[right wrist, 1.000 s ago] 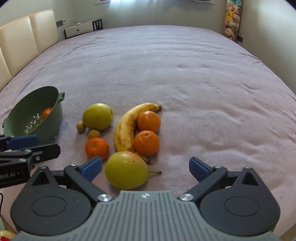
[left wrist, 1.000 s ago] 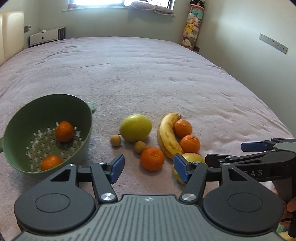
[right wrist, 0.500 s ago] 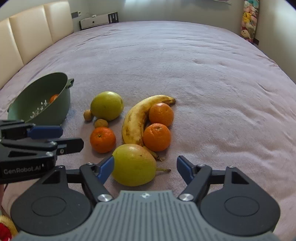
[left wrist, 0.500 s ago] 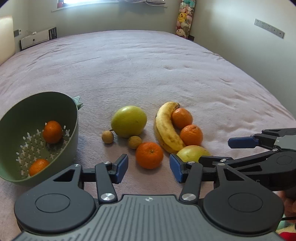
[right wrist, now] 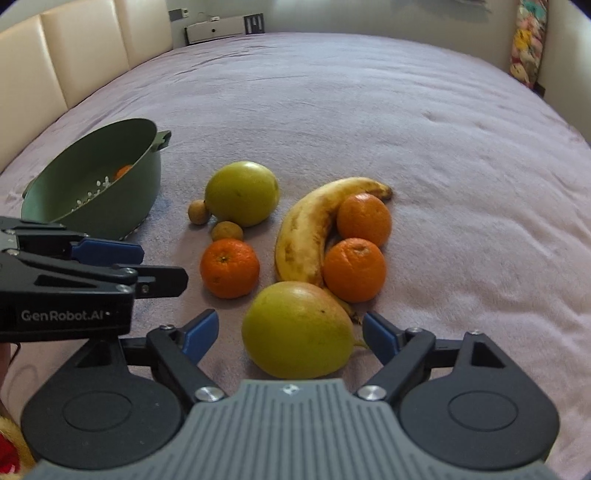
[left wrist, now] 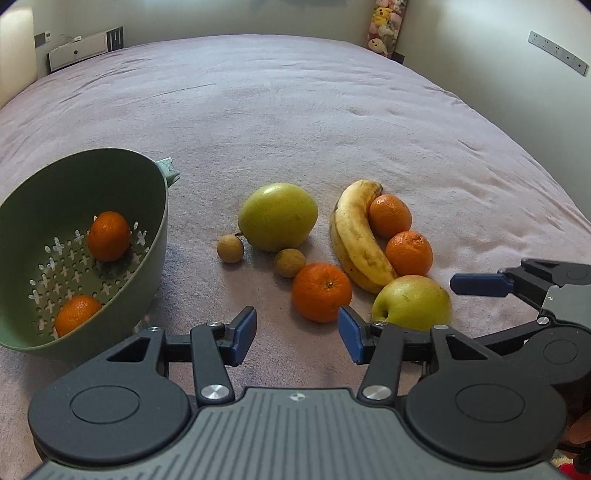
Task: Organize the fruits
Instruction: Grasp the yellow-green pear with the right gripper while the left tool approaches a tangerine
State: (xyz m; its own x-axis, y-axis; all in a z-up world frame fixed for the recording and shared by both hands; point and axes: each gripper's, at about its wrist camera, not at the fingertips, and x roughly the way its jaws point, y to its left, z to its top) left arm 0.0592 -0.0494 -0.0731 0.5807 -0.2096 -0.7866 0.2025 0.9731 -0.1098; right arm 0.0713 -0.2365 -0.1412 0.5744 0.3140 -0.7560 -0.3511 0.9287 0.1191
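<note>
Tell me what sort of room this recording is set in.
Most likely a bedroom: the fruit lies on a wide bed with a mauve cover, a padded cream headboard runs along one side, and soft toys are stacked in a corner.

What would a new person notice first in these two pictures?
Probably the cluster of fruit on the mauve bedspread: a spotted banana curving around two oranges, with a big yellow-green fruit to its left. Nearest, a yellow-green apple sits between the right gripper, whose jaws are opening. At left, a tilted green colander holds two oranges.
</note>
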